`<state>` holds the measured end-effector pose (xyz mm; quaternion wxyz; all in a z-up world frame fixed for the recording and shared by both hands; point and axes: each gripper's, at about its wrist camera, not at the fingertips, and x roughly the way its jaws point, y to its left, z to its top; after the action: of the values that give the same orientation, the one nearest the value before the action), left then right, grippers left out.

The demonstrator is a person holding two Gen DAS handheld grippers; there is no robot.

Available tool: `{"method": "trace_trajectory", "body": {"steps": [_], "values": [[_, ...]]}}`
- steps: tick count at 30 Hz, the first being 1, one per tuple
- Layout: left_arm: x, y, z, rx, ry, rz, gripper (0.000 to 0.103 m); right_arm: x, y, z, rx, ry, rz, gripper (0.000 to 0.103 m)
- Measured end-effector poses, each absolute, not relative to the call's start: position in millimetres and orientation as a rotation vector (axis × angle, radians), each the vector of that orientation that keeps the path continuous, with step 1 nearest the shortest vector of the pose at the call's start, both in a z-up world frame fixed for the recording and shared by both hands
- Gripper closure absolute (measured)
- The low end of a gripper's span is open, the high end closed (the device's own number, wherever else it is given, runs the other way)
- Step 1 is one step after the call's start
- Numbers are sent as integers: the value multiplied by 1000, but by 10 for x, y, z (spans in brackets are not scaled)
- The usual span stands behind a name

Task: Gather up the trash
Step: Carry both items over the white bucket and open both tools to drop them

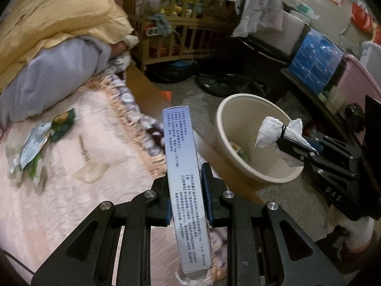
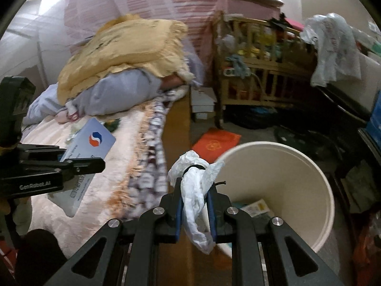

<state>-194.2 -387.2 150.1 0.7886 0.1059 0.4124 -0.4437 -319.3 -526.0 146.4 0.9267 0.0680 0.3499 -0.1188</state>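
- trash in both grippers: left gripper (image 1: 185, 190) jaws nearly closed, clamped on a flat medicine box (image 1: 183, 178) held edge-up; right gripper (image 2: 195, 205) jaws fully closed, pinching a crumpled white tissue wad (image 2: 195, 190) with a black band round it.
- waste bin (image 1: 228, 138) on the floor just beside the bed edge, at 2 o'clock from the box in the left wrist view; some litter already at its bottom.
- step in hand, my read: carry both pieces to the bin and drop them.
- right gripper: tissue hangs right at the bin rim (image 2: 328, 205), about 3 o'clock of it; get fully over the mouth before releasing, it's light and could drift.
- left gripper: box is long, tip it end-down over the opening so it doesn't bridge the rim.
- room: grippers sit near each other, drop one at a time; fringed blanket edge (image 1: 142, 128) at 9 o'clock, dark clutter at 3 o'clock, open floor beyond the bin.
- green snack wrapper (image 1: 35, 143) left on the bed at 9 o'clock.
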Motion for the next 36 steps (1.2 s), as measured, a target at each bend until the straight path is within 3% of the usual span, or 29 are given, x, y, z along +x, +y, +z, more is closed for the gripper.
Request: {"method": "trace_trajectory", "body": {"steps": [26, 29, 32, 34, 36], "values": [[-2013, -5167, 1428, 154, 969, -1143, 85, -3396, -6199, 1081, 304, 781, -463, 85], [-1967, -5254, 1386, 112, 990, -1155, 84, -3397, -6231, 1062, 310, 782, -481, 82], [-1937, -5331, 1362, 90, 995, -1164, 83, -3398, -6276, 1038, 327, 784, -501, 64], [-1914, -5348, 1340, 78, 1009, -1169, 74, -3405, -6305, 1035, 338, 781, -519, 59], [-1898, -5331, 1331, 59, 1008, -1167, 50, -3410, -6318, 1037, 347, 777, -522, 59]]}}
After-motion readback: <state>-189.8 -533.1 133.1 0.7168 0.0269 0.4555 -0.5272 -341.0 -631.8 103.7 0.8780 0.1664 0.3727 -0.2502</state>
